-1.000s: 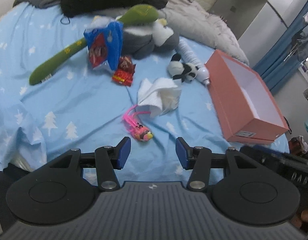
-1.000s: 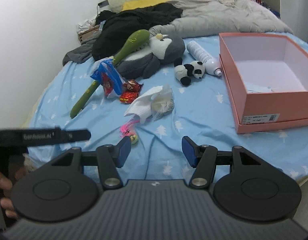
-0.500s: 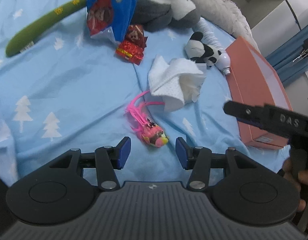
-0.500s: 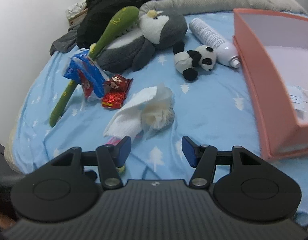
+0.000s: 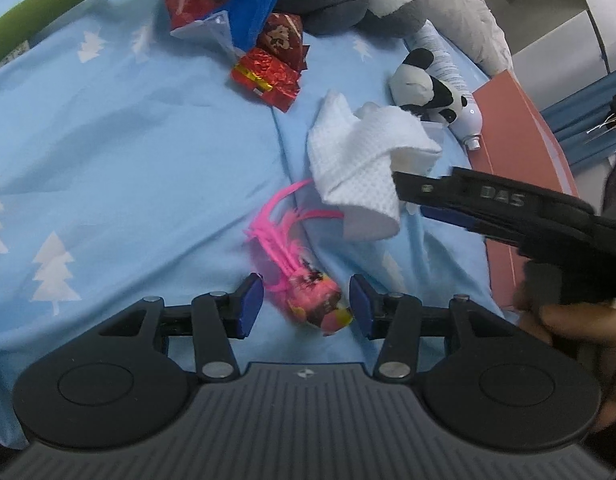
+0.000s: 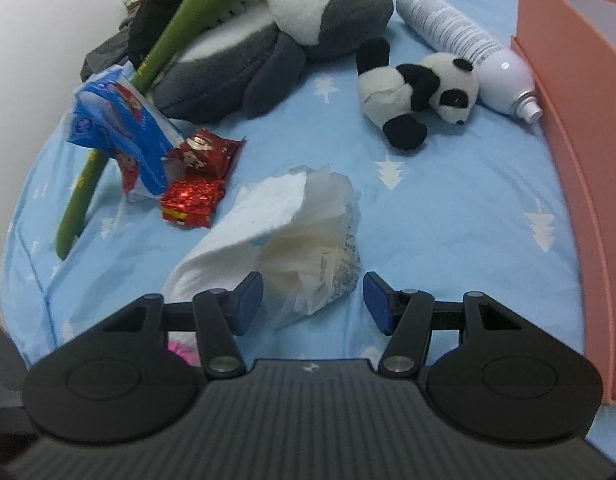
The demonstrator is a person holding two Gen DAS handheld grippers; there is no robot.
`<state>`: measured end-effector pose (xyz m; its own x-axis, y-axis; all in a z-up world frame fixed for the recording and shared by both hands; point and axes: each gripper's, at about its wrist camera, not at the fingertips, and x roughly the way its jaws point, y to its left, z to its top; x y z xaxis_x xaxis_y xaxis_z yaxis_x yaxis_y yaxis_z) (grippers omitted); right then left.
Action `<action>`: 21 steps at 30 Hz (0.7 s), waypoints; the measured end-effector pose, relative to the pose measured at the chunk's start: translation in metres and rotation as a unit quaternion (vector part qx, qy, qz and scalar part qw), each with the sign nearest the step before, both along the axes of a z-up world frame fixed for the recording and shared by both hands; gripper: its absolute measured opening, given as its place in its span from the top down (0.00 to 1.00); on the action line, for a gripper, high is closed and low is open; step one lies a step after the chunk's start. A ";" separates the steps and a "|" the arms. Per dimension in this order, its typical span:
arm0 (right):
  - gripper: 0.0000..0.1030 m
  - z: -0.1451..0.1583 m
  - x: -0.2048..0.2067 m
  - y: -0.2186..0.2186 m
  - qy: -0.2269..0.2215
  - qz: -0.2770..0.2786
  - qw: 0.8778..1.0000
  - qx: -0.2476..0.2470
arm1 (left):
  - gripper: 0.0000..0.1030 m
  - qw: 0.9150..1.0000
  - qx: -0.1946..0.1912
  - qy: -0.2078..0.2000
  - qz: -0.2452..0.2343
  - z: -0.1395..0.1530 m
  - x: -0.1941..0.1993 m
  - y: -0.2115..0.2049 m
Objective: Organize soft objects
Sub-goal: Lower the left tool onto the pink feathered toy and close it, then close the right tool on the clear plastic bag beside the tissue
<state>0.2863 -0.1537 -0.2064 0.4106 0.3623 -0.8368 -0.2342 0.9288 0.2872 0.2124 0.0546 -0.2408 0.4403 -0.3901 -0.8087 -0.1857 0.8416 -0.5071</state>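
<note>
Both grippers are hovering low over soft items on the bed.

The pink feathered toy (image 5: 308, 300), round body with pink plumes trailing toward 12 o'clock, is lying on the blue tree-print bed sheet (image 5: 107, 168) between the pads of the left gripper (image 5: 306, 303), whose jaws are closing without pressing it yet. The right gripper (image 6: 312, 300), pitched steeply down, is standing half-wide astride the white tissue pack (image 6: 299, 248), not touching. The panda plush (image 6: 420, 96) is lying at its 1 o'clock. Compared with a second ago, both grippers are sitting lower and nearer their items.
</note>
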 end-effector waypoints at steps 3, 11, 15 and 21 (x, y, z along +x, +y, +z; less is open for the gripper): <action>0.43 -0.009 0.007 0.005 0.009 0.002 1.000 0.002 | 0.65 1.000 0.003 0.005 -0.003 -0.001 0.004 -0.005; 0.61 -0.009 0.009 0.008 0.009 0.008 1.000 -0.006 | 0.68 1.000 0.020 0.000 -0.014 0.007 0.005 -0.014; 0.67 0.001 0.003 0.001 -0.003 0.004 1.000 -0.006 | 0.68 1.000 0.027 -0.009 -0.008 0.017 -0.001 -0.012; 0.69 0.016 -0.012 -0.011 -0.010 -0.007 1.000 -0.010 | 0.68 0.999 0.038 -0.028 0.007 0.034 -0.015 -0.007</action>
<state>0.2738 -0.1644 -0.1903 0.4331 0.3393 -0.8351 -0.2261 0.9377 0.2637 0.1976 0.0476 -0.2064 0.4915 -0.3213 -0.8095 -0.1711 0.8757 -0.4515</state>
